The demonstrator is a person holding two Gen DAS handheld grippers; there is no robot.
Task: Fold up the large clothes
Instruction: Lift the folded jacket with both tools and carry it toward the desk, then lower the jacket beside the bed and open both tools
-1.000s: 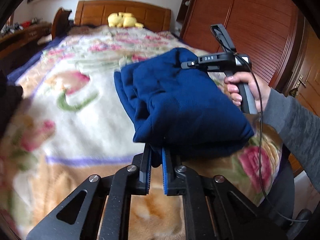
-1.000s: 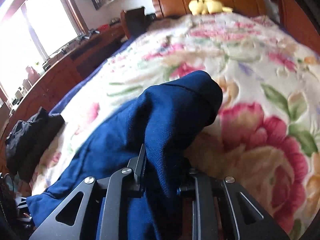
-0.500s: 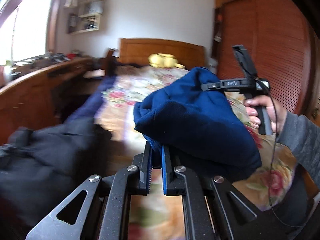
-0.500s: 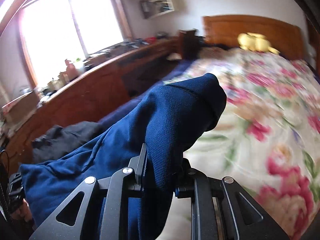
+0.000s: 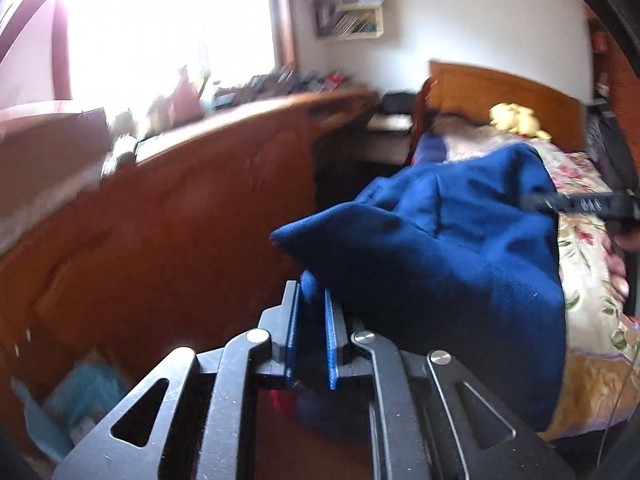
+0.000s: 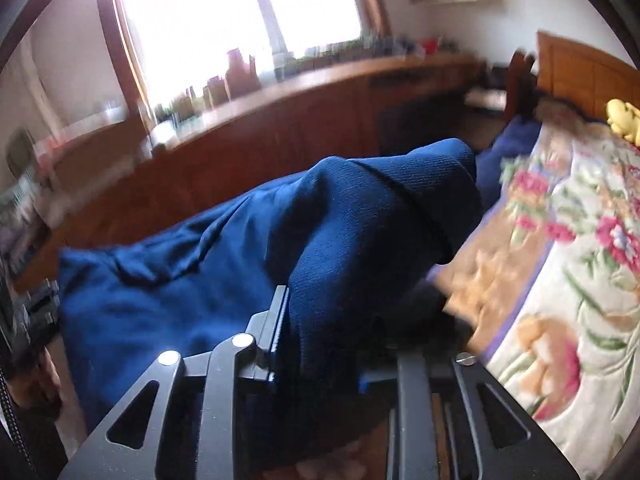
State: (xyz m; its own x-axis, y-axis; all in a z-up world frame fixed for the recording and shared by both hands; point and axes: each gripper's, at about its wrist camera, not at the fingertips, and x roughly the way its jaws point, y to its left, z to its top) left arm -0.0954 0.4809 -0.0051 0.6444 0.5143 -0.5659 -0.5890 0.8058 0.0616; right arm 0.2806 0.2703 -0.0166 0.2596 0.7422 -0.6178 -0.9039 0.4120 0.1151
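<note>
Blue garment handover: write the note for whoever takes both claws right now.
Left claw: jaws opening, an edge of the blue garment between them.
Right claw: jaws opening, a thick fold of the garment between them.
Garment: bundled and folded, held up in the air between both claws, beside the flowered bed, in front of the wooden cabinets.
Done: folding, as far as shows.
Left: set the bundle down; I cannot tell where.

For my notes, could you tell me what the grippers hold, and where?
Both jaws opening: folded blue garment, left gripper at its near edge, right gripper around a thick fold.
</note>
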